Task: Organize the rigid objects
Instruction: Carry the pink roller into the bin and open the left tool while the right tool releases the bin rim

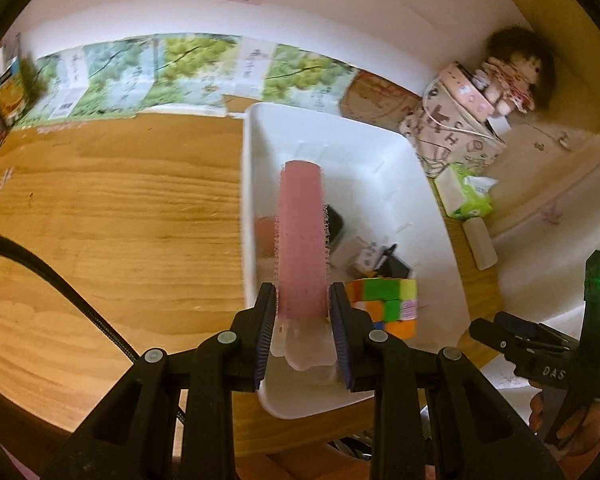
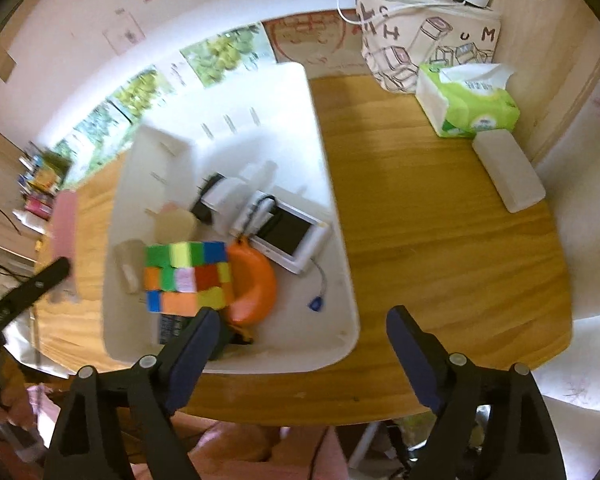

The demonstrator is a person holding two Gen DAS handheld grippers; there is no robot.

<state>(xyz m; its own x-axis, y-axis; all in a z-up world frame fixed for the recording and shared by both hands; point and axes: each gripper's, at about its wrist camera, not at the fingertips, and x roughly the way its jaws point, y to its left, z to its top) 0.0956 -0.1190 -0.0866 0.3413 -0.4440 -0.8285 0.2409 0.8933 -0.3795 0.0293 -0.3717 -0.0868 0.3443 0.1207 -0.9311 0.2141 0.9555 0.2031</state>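
Observation:
My left gripper (image 1: 303, 296) is shut on a pink bristled roller (image 1: 302, 240) with a clear handle, which hangs over the left side of a white bin (image 1: 340, 136). In the bin lie a coloured puzzle cube (image 1: 384, 300), dark small items and a reddish piece. The right wrist view shows the bin (image 2: 236, 364) with the cube (image 2: 186, 276), an orange curved object (image 2: 256, 284) and a white device with a dark screen (image 2: 288, 236). My right gripper (image 2: 303, 314) stands open and empty above the bin's near right corner. The roller (image 2: 65, 220) appears blurred at the bin's left.
The bin sits on a wooden table (image 1: 120, 220). Right of it are a green tissue pack (image 2: 468, 104), a white oblong case (image 2: 508, 172) and a patterned bag (image 2: 424, 44). A doll (image 1: 516, 68) sits behind the bag. Packages (image 1: 0, 100) stand at the far left.

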